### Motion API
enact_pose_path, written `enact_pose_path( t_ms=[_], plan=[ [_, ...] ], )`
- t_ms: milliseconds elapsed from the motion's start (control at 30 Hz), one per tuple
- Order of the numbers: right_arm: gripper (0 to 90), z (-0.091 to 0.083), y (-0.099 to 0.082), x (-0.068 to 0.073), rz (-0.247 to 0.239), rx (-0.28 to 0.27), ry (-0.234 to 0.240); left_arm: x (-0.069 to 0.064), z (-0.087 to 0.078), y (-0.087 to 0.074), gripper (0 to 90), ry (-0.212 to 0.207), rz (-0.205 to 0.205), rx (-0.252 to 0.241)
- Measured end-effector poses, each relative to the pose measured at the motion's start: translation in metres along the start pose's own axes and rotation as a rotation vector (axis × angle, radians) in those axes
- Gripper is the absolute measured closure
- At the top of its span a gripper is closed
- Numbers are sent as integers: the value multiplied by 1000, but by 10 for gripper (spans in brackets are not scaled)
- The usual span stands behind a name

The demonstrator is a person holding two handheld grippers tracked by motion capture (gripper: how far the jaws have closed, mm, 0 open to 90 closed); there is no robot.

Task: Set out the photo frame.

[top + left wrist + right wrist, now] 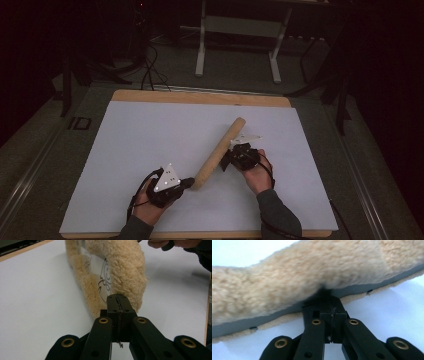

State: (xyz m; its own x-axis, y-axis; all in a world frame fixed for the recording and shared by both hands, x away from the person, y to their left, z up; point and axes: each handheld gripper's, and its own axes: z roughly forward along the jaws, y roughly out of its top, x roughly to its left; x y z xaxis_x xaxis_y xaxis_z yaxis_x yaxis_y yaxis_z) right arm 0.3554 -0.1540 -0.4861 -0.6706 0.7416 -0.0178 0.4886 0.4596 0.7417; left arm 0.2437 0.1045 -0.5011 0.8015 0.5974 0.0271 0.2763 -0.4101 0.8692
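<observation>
Table: your white rectangular table top (140, 145) carries the work.
Cover: the long tan fleece strap cover (218, 152) lies diagonally mid-table; soft, light, floppy; grip its edges.
Left gripper (186, 183): clamped on the near end.
Right gripper (227, 161): clamped mid-length edge.

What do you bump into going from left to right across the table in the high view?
Left gripper → fluffy tan roll → right gripper, all on the white table.
</observation>
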Motion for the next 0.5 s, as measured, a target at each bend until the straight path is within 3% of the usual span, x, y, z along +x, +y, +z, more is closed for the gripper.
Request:
enact_pose_path(
  t_ms=[500],
  plan=[
    [900,2,-2,11,-15,-11,43,-12,11,5,900,-24,21,-10]
  ],
)
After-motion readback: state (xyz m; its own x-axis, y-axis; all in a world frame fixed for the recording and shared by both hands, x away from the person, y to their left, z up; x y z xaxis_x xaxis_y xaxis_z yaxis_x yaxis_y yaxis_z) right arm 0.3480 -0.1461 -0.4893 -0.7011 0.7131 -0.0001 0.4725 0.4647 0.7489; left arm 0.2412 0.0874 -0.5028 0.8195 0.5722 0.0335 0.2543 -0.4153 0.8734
